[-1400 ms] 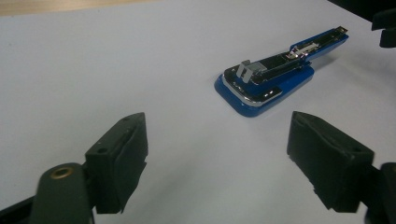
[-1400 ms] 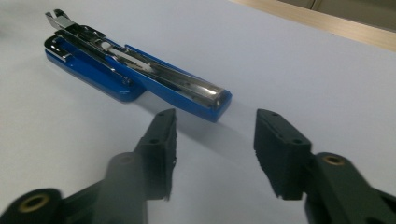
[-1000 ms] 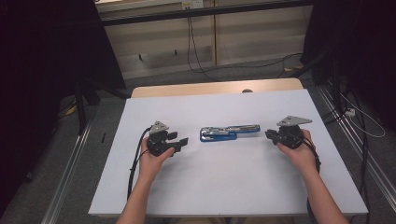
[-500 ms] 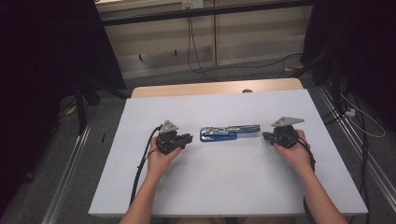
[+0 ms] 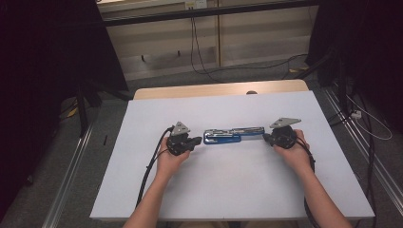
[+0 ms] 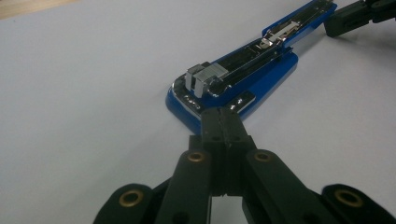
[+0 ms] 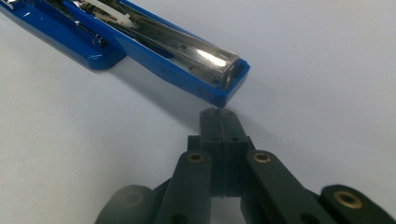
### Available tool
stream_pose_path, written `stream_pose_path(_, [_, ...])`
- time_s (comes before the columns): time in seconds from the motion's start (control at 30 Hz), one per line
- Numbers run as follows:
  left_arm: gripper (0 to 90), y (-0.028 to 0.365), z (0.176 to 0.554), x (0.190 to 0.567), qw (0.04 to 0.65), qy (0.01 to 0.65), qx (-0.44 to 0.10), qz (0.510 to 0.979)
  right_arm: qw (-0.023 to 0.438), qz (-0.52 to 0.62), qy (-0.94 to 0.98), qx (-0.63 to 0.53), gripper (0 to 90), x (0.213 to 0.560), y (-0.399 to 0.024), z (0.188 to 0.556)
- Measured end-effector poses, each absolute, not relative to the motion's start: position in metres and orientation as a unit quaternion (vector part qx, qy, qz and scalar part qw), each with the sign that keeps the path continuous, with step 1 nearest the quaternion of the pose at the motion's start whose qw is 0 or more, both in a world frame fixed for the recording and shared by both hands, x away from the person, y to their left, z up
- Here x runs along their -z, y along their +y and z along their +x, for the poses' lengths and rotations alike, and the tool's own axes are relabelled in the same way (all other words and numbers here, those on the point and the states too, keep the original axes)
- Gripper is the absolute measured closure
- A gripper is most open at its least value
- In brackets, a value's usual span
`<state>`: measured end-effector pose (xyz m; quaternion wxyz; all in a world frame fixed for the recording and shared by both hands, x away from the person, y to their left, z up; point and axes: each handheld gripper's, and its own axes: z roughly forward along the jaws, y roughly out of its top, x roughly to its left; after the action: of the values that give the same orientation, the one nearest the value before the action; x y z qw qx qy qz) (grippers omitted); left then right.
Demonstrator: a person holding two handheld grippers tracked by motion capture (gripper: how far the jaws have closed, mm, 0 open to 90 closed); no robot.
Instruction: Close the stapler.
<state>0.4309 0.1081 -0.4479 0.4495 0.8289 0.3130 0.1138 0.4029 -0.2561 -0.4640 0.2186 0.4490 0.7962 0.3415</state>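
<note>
Blue stapler [image 5: 233, 135] lies opened out flat near the middle of the white worktop [image 5: 237, 190], long axis running left to right, metal staple channel facing up. Can't tell from here whether any staples sit in the channel.

Left gripper [image 5: 196, 141] sits just beside the stapler's left end, jaws pressed together with nothing between them. In the left gripper view the closed tips [image 6: 223, 122] reach the blue base edge of the stapler [image 6: 243, 79]; touching or a hair apart, can't tell. Right gripper [image 6: 348, 16] shows at the far end of the stapler, top right of that view.

Right gripper [image 5: 267, 137] is at the stapler's right end, jaws also closed flush, gripping nothing. In the right gripper view its tips [image 7: 219, 121] point at the blue end corner of the stapler [image 7: 177, 53], very near, a thin gap seems to remain.

Both hands rest on the worktop, left hand [image 5: 170, 159] and right hand [image 5: 295, 154], forearms coming in from the near edge. Black cable [image 5: 147, 175] trails from the left gripper toward the near left corner. Wooden table edge [image 5: 218, 89] shows beyond the far edge of the white sheet. More cables [image 5: 361, 114] on the floor off the right side.
</note>
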Motion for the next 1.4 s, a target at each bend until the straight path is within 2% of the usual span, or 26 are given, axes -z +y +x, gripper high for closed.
stream_pose_path(0.37, [90.0,0.094,0.437,0.456,0.451,0.323,-0.106,0.825,0.218,0.447,0.798,-0.339,90.0,0.464,-0.254,0.405])
stream_pose_path(1.4, [90.0,0.09,0.437,0.463,0.446,0.322,-0.112,0.828,0.22,0.434,0.797,-0.358,90.0,0.46,-0.249,0.407])
